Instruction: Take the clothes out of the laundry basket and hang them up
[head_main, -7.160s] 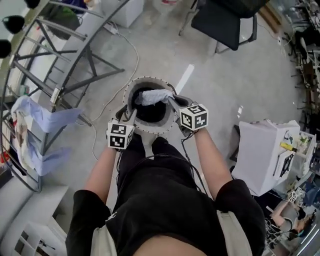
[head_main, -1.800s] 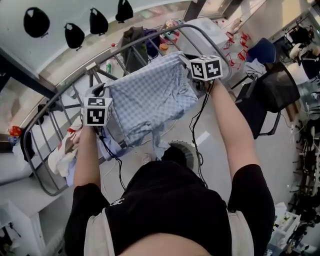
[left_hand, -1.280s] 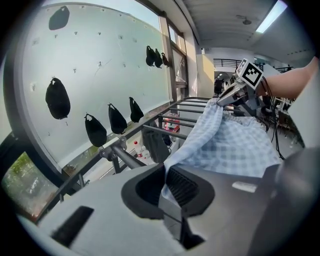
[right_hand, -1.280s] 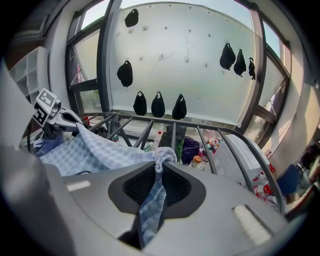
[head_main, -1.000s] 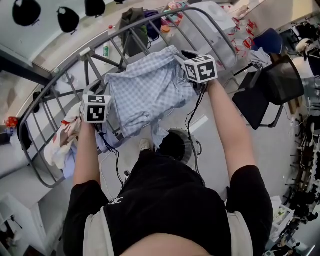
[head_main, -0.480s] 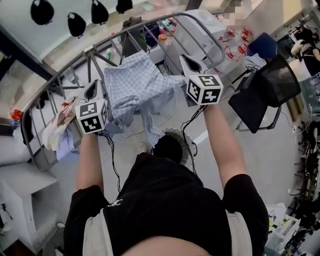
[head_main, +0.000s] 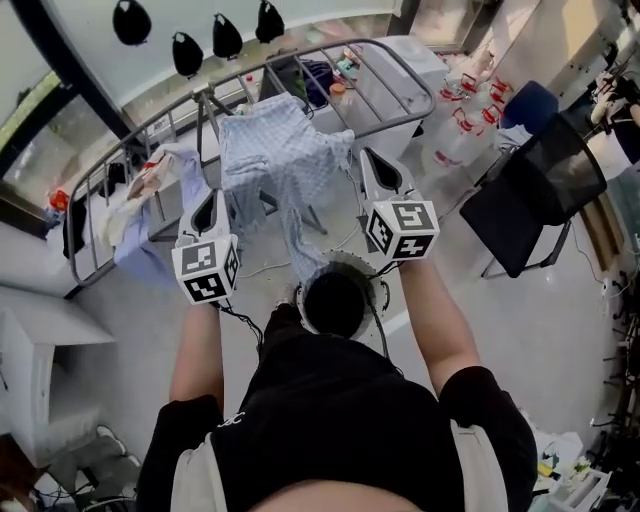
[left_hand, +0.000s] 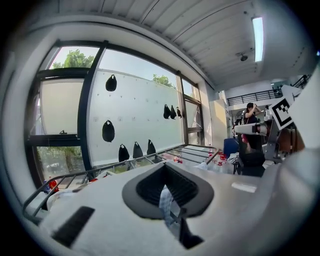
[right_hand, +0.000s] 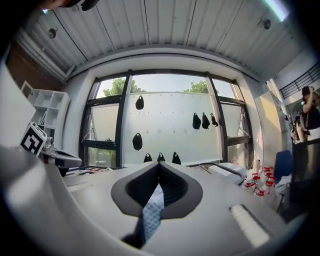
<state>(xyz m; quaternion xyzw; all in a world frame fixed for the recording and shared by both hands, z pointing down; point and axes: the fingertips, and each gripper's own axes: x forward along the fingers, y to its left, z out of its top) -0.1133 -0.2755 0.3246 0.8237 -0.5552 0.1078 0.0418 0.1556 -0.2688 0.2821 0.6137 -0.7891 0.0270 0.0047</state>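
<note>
Your left gripper and right gripper are both raised in front of you, side by side and well apart, pointing toward the far drying rack. The fingers of both have just been closing and now stand clenched together. A thin sliver of blue check shows in the slot of each gripper view, but in the head view neither gripper carries any cloth. The blue checked garment is draped over the near rail of the rack, between the two grippers and a little beyond them. Its right edge lies just beside your right fingertips, and a narrow tail hangs down toward the laundry basket. The basket sits on the floor close in front of you, its dark inside showing no clothes. Other pale clothes hang on the rack to the left.
</note>
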